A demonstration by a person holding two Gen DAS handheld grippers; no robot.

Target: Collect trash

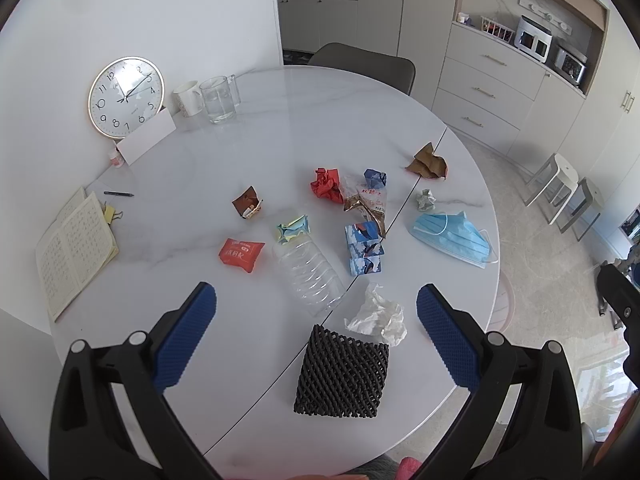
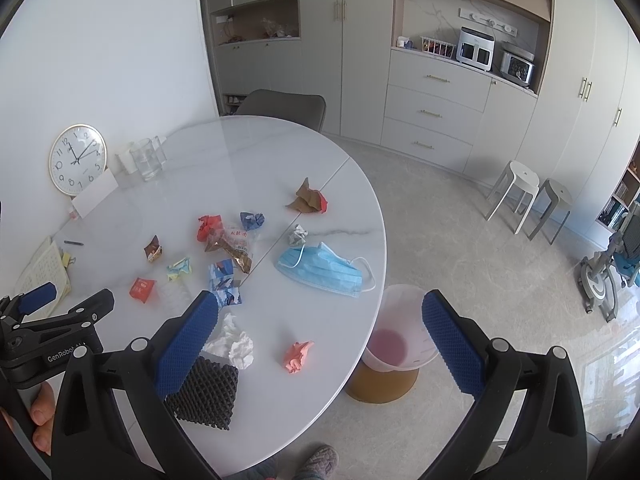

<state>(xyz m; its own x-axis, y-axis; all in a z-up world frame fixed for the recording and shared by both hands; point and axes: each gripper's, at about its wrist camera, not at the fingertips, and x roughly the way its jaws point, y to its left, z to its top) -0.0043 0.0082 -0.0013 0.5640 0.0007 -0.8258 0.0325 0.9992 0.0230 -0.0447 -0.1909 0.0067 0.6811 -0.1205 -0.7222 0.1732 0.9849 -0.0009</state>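
White marble surface (image 1: 280, 128), round and strewn with litter, fills both views. Both tools hover above its near edge, spread wide and empty: the left tool (image 1: 316, 320) over the black foam net (image 1: 340, 376), the right tool (image 2: 320, 320) near the pink wad (image 2: 298, 356). Collection looks barely begun; next, one tool should descend, pinch a piece, and carry it to the bin (image 2: 396, 344) beside the surface.

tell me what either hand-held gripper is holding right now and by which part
Nothing is held. The left hand-held gripper and the right hand-held gripper are both open and empty above the table.
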